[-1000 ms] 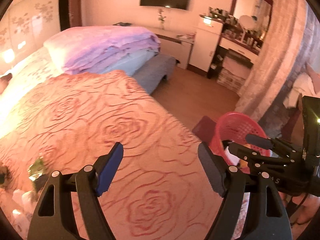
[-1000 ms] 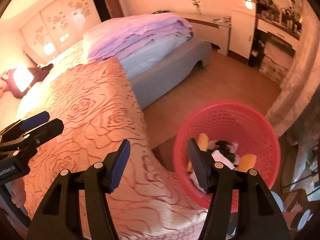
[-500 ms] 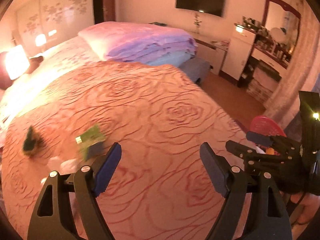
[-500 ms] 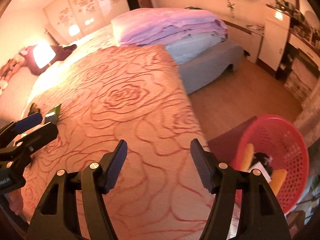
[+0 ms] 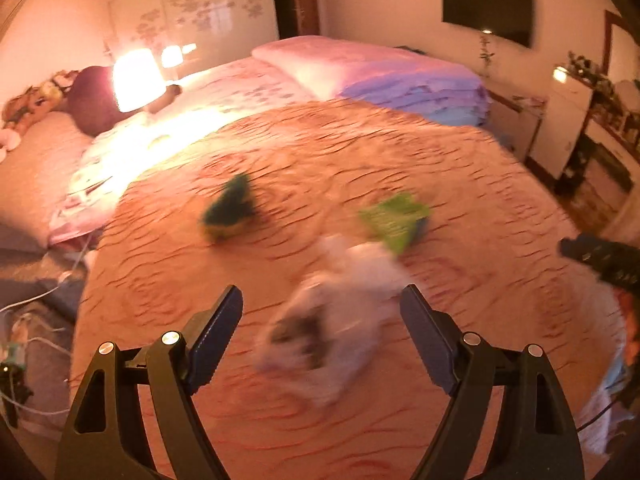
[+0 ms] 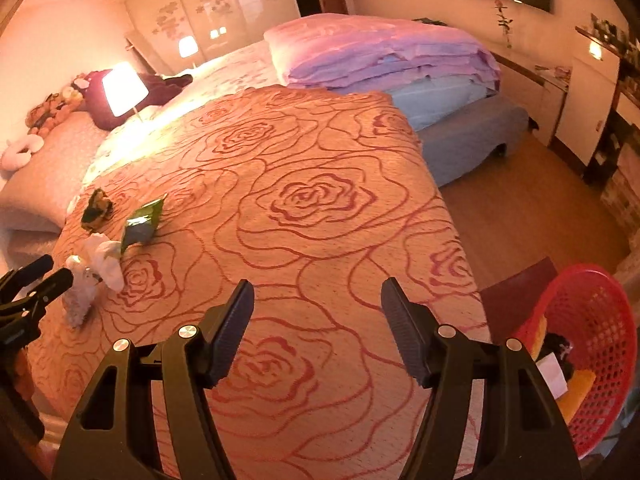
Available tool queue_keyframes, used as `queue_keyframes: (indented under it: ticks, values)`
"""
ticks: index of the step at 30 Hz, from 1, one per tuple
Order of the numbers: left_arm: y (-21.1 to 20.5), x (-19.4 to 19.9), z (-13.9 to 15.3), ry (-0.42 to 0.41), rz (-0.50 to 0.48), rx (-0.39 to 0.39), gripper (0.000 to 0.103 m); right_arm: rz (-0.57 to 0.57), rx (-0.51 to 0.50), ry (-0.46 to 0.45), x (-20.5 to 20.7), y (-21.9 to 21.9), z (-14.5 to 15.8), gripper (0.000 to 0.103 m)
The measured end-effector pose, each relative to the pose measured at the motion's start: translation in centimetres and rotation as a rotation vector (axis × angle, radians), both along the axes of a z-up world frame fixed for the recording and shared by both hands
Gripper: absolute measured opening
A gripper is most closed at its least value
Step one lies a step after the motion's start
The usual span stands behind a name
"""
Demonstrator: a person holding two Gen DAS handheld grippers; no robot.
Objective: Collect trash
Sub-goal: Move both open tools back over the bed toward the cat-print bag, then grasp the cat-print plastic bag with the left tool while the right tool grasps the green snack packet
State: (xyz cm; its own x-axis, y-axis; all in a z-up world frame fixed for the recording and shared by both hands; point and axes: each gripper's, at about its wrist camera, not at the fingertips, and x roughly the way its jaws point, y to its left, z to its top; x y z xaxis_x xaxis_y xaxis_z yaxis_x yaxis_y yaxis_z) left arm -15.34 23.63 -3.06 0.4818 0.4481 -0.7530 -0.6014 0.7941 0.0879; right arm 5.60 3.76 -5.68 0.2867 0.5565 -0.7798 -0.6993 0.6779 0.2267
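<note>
The left gripper (image 5: 322,338) hangs over the orange rose-patterned bedspread (image 6: 312,200) with its jaws wide apart and nothing pressed between them. Just beyond its fingertips lies a crumpled white tissue (image 5: 340,312), badly blurred in the left wrist view; in the right wrist view the same white tissue (image 6: 96,272) sits on the bedspread right at the left gripper's tips, though whether they touch cannot be told. The right gripper (image 6: 318,320) is held above a bare stretch of the bedspread, its jaws apart and empty, well to the right of the tissue.

Just beyond the tissue lies a green wrapper (image 6: 144,222), flat on the bedspread and near the tissue's far side. A little further from the tissue, to the left of the wrapper, sits a small dark green and yellow scrap (image 6: 97,206); the left wrist view shows it (image 5: 230,214) only as a smear, with the wrapper (image 5: 394,216) to its right.

Off the bedspread's near right corner, on the wooden floor (image 6: 520,208), stands a red basket (image 6: 596,320) with white, yellow and dark bits already inside.

At the far edge of the bedspread rests a folded stack of pink and purple quilts (image 6: 384,52). Left of that stack, a lit lamp (image 6: 122,88) glows at the head of the bed.
</note>
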Motion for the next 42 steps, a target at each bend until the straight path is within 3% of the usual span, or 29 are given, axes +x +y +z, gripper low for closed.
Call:
queue_keyframes:
  ticks: [7, 14, 18, 27, 42]
  values:
    - [1.7, -1.4, -1.5, -0.017, -0.022, -0.09, 0.078, 0.039, -0.002, -0.002, -0.4, 1.7, 0.3, 0.064]
    - [1.0, -0.9, -2.3, -0.024, -0.079, -0.099, 0.077, 0.077, -0.001, -0.014, -1.2, 3.4, 1.1, 0.064]
    - [1.7, -1.0, -2.8, -0.04, -0.067, -0.123, 0.059, 0.108, -0.007, -0.018, -1.6, 5.1, 1.4, 0.064]
    - [2.6, -1.5, -2.9, -0.071, -0.055, -0.143, 0.043, 0.226, -0.009, -0.042, -3.5, 10.6, 2.0, 0.064]
    - [3.9, -3.5, -1.7, -0.102, -0.006, -0.145, 0.04, 0.344, -0.048, -0.081, -6.0, 18.5, 0.6, 0.064]
